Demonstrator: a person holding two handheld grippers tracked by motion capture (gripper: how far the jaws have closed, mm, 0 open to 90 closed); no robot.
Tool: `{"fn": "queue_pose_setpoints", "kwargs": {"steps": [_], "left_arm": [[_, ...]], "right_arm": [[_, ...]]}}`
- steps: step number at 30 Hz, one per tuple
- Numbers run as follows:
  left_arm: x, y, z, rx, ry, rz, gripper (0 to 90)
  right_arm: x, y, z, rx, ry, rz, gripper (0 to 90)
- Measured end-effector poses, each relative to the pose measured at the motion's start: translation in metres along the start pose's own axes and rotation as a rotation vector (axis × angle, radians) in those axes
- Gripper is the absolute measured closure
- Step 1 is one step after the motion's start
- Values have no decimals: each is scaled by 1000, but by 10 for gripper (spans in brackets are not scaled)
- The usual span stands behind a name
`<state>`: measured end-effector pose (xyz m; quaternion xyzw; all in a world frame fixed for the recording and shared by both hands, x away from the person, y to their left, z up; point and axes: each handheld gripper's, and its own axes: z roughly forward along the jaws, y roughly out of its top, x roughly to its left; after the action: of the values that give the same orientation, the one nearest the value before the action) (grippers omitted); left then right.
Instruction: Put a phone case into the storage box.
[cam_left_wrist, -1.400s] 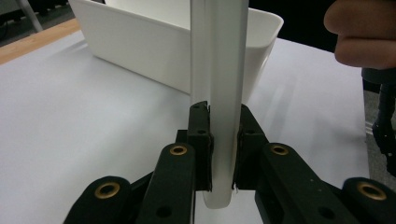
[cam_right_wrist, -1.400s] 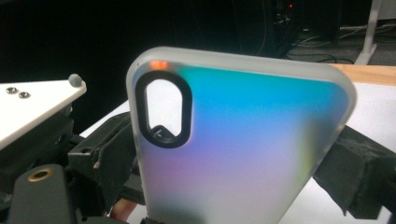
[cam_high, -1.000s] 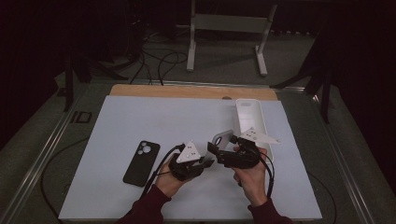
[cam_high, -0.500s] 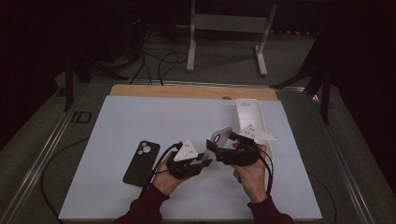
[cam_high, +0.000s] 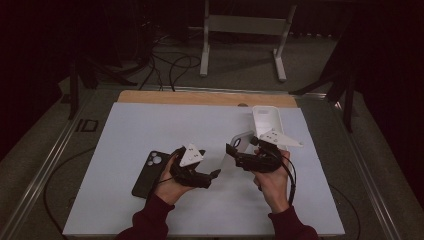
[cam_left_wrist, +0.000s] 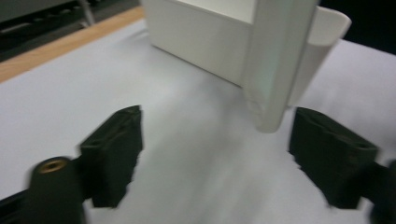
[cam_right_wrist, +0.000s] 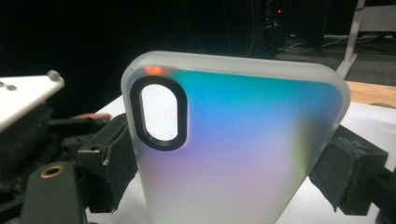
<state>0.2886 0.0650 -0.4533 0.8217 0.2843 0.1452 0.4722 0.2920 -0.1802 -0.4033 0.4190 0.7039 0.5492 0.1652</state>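
One phone case (cam_right_wrist: 243, 144) (right tool (cam_right_wrist: 233, 172) clamped), one phone (cam_high: 150, 172).

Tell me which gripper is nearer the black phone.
Left. The left gripper sits just right of the black phone; the right gripper, holding the phone case, is farther right.

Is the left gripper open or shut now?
Open. The left gripper has its jaws wide apart, with bare table mat between them and nothing held.

Black phone (cam_high: 149, 173), white box (cam_high: 266, 120), white mat (cam_high: 150, 130), wooden board (cam_high: 200, 98)
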Motion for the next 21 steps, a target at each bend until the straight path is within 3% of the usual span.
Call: {"fn": "queue_pose_setpoints", "kwargs": {"steps": [5,10,21], "left_arm": [[8,-1,-8,-2,54,-32,82],[16,-2,-15,-3,64,-49,5],[38,-13,-43,-42,122,-72,0]], "right_arm": [[-3,4,2,-3,-11,-10,169],[-5,10,4,-6,-15,-20,169],[-9,24,9,-12,-29,-53,168]]}}
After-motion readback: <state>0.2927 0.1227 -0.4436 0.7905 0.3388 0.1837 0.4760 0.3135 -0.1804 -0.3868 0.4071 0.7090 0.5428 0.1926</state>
